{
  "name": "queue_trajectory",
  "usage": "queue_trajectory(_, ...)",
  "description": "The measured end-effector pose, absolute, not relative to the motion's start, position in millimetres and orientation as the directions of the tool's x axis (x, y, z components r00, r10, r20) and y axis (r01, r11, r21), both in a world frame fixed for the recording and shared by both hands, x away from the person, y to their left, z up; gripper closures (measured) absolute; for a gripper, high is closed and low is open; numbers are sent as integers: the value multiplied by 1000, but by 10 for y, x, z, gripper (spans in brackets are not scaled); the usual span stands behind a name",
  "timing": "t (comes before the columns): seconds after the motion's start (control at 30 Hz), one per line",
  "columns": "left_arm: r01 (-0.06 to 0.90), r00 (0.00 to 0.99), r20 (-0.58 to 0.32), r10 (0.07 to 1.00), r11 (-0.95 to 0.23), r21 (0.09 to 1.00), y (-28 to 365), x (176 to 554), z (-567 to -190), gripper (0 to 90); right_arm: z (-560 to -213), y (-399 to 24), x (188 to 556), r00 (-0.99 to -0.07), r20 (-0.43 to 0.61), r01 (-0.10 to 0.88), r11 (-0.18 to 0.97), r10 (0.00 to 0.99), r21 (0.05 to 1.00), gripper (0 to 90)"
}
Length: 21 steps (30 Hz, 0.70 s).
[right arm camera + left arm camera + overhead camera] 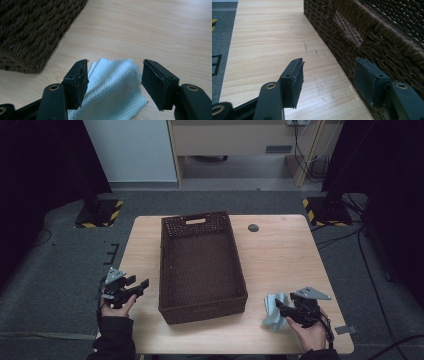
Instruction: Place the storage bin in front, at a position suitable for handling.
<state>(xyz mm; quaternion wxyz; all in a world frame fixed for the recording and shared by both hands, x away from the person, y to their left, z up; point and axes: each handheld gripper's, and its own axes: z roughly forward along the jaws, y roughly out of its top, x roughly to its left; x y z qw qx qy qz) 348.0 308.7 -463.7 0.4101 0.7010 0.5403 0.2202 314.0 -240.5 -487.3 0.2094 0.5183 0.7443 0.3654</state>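
A dark brown woven basket (200,265) stands lengthwise in the middle of the wooden table (280,255), with nothing in it that I can see. A crumpled pale blue paper towel (274,311) lies on the table near the front right. My right gripper (281,307) is open, its jaws spread around the near part of the towel (113,85) without pressing it. At the table's left edge my left gripper (142,286) stands open with nothing between its jaws, just beside the basket's left wall (372,40).
A small dark round disc (253,227) is set in the table behind the basket's right corner. Two stands with yellow-black striped bases (100,212) (325,210) sit on the floor beyond the table. Cables run along the floor at the right.
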Motion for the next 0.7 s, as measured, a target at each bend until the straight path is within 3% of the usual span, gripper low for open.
queue_trajectory(0.17,574,315,-144,938,-68,816,3096,3480,-4633,401,-4930,-2373,3148,-375,74,643,201,924,739,396)
queue_trajectory(0.27,575,315,-146,938,-66,815,3094,3480,-4634,401,-4972,-2348,3162,-377,71,658,212,924,723,452)
queue_trajectory(0.6,574,320,-147,936,-68,816,3074,3485,-4631,401,-5032,-2327,3244,-412,75,698,262,908,666,813)
queue_trajectory(0.7,569,320,-144,936,-68,820,3076,3483,-4623,401,-5006,-2325,3288,-420,78,691,262,904,674,831)
